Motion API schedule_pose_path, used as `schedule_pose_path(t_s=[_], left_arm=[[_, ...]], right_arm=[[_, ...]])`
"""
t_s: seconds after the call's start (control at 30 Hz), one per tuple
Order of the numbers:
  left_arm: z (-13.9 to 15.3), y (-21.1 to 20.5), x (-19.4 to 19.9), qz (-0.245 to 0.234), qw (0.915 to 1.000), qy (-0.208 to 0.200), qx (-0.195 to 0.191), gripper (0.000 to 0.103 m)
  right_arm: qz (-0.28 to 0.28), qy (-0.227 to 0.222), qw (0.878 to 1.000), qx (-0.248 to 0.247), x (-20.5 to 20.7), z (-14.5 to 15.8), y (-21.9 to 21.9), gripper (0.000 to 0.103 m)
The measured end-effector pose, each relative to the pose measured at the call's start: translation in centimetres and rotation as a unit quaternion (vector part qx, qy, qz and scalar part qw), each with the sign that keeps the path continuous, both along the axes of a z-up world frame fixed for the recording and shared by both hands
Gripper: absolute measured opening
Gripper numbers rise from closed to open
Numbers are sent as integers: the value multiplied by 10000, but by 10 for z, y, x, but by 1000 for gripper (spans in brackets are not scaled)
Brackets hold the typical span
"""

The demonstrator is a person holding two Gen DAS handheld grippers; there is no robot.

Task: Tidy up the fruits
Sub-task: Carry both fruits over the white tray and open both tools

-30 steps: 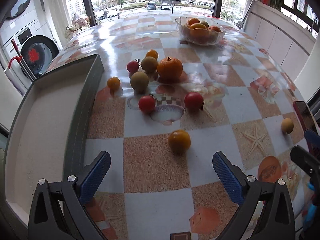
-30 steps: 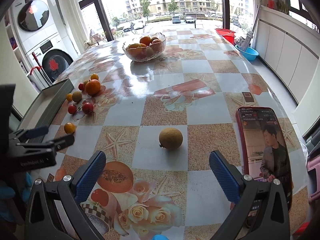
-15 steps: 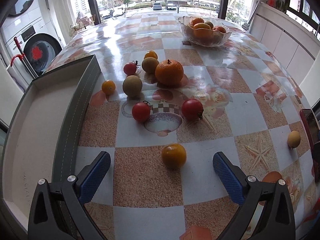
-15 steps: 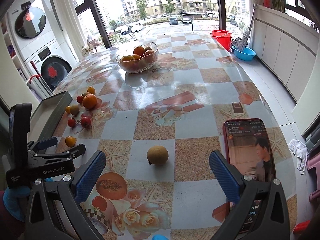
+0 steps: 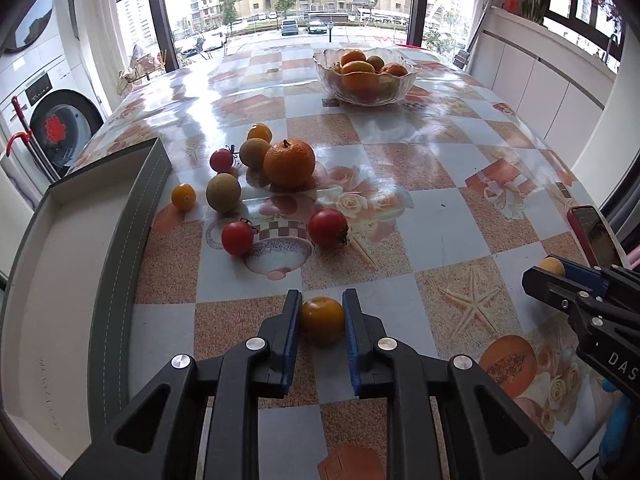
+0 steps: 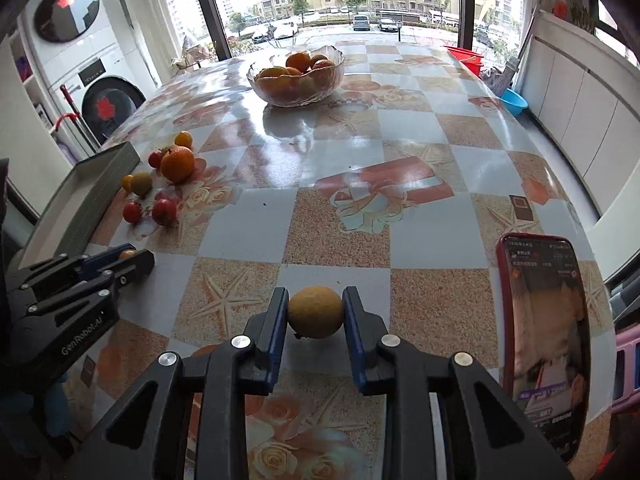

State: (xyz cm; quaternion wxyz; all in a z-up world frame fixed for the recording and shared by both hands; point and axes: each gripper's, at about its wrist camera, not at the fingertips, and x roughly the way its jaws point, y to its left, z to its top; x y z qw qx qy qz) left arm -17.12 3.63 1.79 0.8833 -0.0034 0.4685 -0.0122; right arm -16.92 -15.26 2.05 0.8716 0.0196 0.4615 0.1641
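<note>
A: While half a second ago the left tongs (image 5: 322, 322) stood wide apart behind it, they are now clamped on the small orange tomato (image 5: 322, 320), which sits low over the desk (image 5: 440, 216), near its front edge. Lifted or not, I cannot tell.

B: And the rest in that left wrist view?

A: The loose cluster, with the big orange (image 5: 289, 163) and two red tomatoes (image 5: 328, 227), lies apart up the desk beside the grey tray (image 5: 120, 280); the glass bowl (image 5: 365, 76) of fruit stands at the far end.

B: The right wrist view?

A: Same change. The right tongs (image 6: 316, 314), open a moment back, now pinch the yellow-brown fruit (image 6: 316, 312) between both blue pads (image 6: 278, 320), again just above or on the desk. A phone (image 6: 544, 340) lies just to the right, screen lit.

B: What does that mean for the sorting?

A: Both strays appear secured at once, so the grasping step looks done. Carrying comes next, likely to the tray or bowl; which, the pictures do not settle.
</note>
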Motion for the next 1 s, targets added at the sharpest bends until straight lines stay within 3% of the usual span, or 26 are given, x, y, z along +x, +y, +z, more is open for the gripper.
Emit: schedule_pose_path(t_s=[0.2, 0.47, 0.73, 1.0], left_arm=[[18, 23, -21, 104, 9992, -180, -335, 22], [55, 72, -49, 484, 9961, -593, -450, 22], [72, 153, -67, 1238, 9891, -764, -233, 22], [52, 204, -80, 1975, 9778, -639, -279, 22]], right_arm=[[95, 77, 9990, 435, -8, 14, 0, 30], [344, 214, 9969, 675, -7, 32, 32, 30], [1200, 203, 9900, 715, -14, 58, 120, 30], [2013, 466, 9762, 665, -24, 56, 225, 30]])
